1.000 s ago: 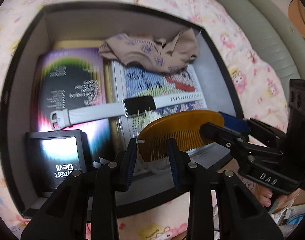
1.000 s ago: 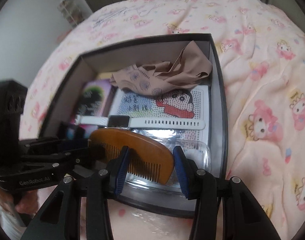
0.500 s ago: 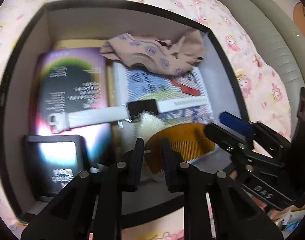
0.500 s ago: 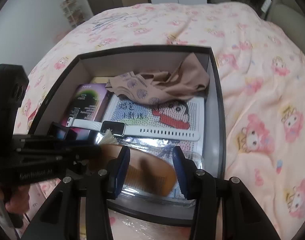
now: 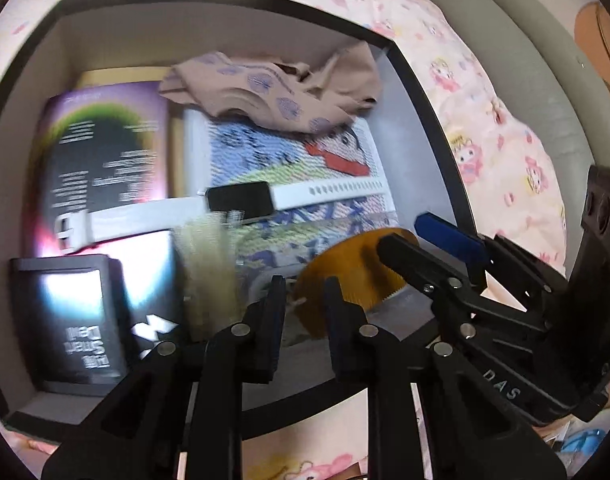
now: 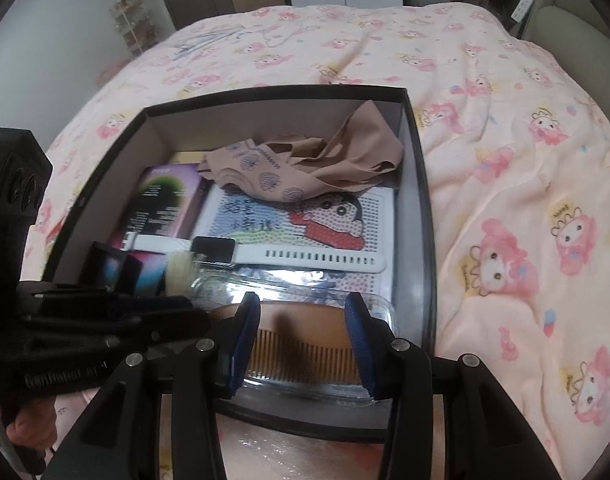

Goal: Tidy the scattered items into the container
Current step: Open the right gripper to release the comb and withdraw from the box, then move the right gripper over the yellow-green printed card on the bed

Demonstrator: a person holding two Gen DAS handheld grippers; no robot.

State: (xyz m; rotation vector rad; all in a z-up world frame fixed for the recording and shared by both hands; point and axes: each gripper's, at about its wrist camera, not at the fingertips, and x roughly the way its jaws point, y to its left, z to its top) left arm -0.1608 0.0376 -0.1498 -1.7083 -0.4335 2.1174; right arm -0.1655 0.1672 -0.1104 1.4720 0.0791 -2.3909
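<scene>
Two grippers flank the wooden comb point(image 6: 301, 336) at the box's point(image 6: 421, 216) near wall: right fingers point(image 6: 355, 332) apart astride it lengthwise, left fingers point(image 5: 275, 312) nearly together, empty.

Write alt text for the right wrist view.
The right gripper hangs over the near end of a dark box on a pink cartoon bedspread, its blue-padded jaws either side of a wooden comb. Farther back lie a white smartwatch, a cartoon bead picture and tan fabric.
</scene>
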